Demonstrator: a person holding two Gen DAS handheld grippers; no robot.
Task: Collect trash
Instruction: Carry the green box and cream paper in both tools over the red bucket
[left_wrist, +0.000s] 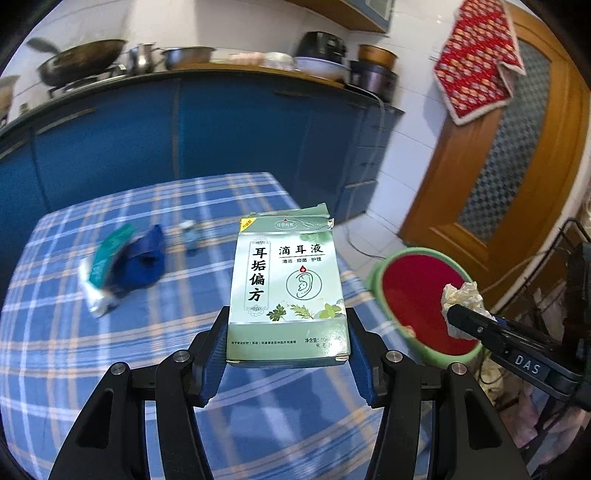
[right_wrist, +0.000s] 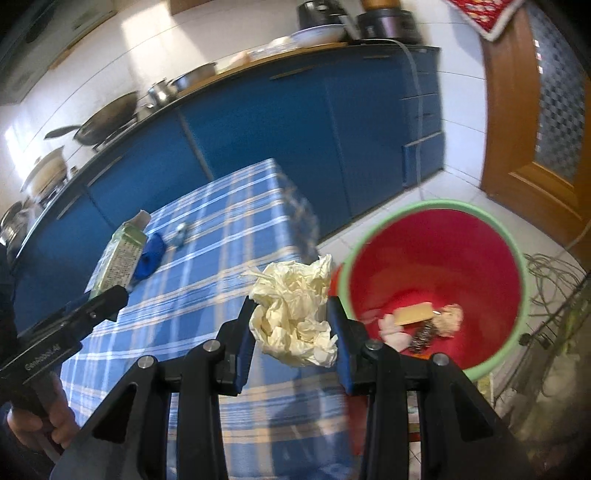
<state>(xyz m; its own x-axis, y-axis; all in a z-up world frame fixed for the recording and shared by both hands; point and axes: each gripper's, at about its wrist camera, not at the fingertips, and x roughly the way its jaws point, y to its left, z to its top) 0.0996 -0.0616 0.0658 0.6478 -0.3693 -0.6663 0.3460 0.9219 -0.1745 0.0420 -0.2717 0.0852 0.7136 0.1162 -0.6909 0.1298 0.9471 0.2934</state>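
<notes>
While my left gripper (left_wrist: 287, 354) pinches the green cardboard medicine box (left_wrist: 287, 284) upright, long axis pointing away, my right gripper (right_wrist: 291, 325) squeezes crumpled cream tissue (right_wrist: 293, 314)

Bin (right_wrist: 517, 266) right of table (right_wrist: 229, 206), scraps (right_wrist: 413, 319) inside
</notes>
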